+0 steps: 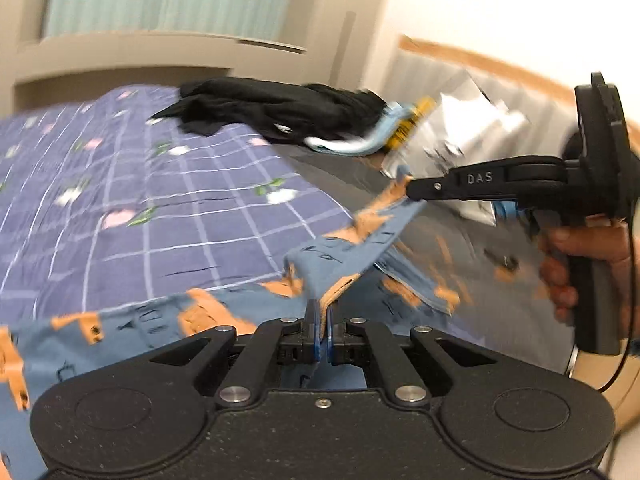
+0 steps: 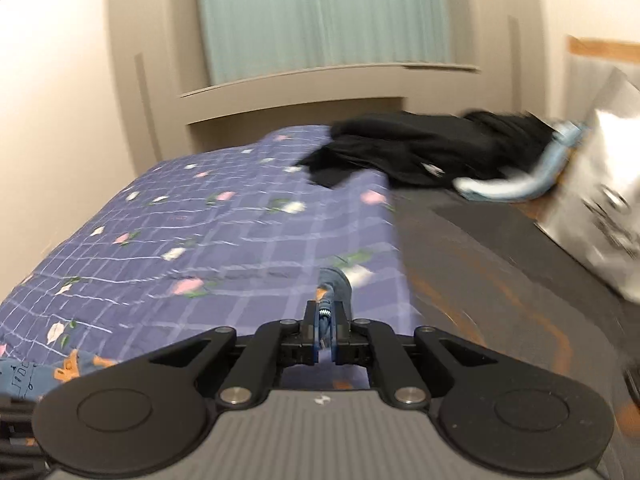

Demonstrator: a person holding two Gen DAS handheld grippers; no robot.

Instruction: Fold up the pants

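Black garment [image 1: 276, 110] and silver bag [image 1: 452, 132] lie beyond checked bedspread [image 1: 132, 188].

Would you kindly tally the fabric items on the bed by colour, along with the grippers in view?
Blue fabric with orange print: 1, the pants
Black fabric: 1, the black garment
Light blue fabric: 1, the light blue cloth
Purple checked fabric: 1, the bedspread
Grippers: 2, the left gripper and the right gripper, each shut on the pants
Total: 6

Blue pants [image 1: 344, 256] with orange print, purple checked floral bedspread [image 1: 140, 200], black garment [image 1: 272, 108]
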